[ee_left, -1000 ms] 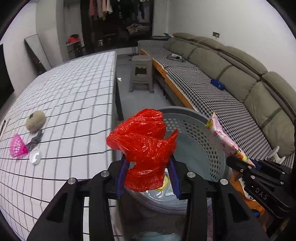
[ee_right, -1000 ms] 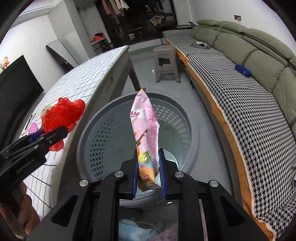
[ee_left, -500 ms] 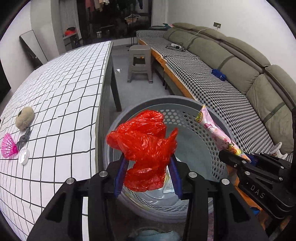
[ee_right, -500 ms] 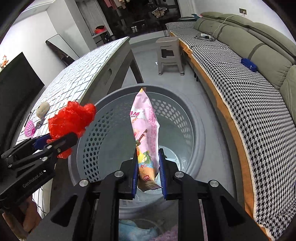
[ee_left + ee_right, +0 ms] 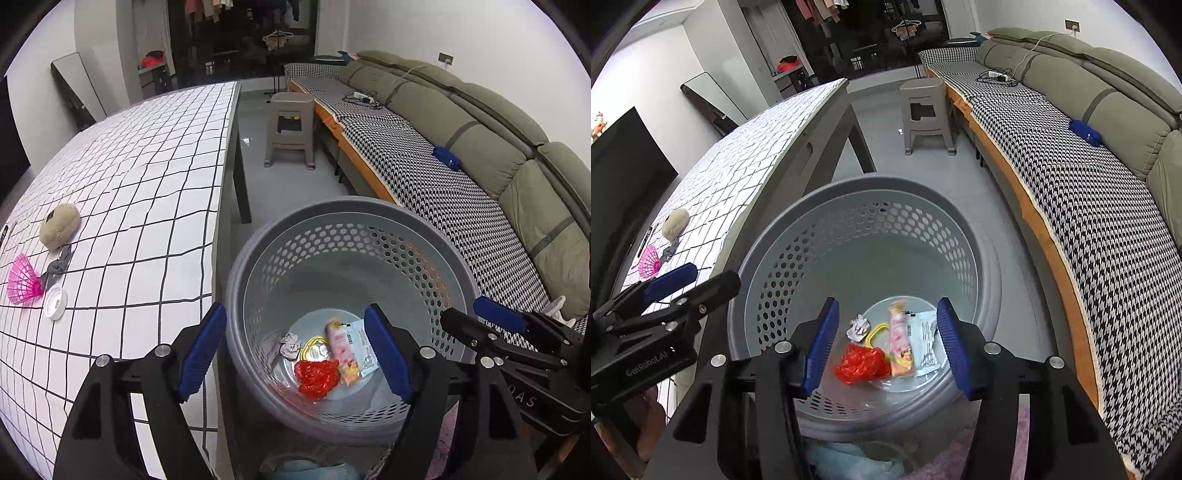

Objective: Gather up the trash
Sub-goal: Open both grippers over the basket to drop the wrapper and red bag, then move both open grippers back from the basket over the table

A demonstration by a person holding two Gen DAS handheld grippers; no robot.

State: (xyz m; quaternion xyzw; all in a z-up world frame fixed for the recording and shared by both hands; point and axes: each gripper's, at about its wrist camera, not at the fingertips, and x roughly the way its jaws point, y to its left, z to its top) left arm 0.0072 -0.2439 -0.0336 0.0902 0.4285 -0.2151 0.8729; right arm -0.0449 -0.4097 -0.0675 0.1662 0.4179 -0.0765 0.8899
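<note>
Now both grippers hang above the grey perforated basket (image 5: 458, 266), which stands on the floor just beside the worktop (image 5: 140, 177). The left gripper (image 5: 295, 350) has its jaws spread wide and holds nothing; the right gripper (image 5: 886, 343) is the same, jaws spread and empty. At the bottom of the basket lie the red plastic bag (image 5: 862, 363) and the pink snack wrapper (image 5: 901, 343), touching each other, next to a crumpled white paper (image 5: 857, 326). On the worktop rest a pink shuttlecock (image 5: 23, 281), a white cap (image 5: 55, 303) and a beige lump (image 5: 60, 225).
</note>
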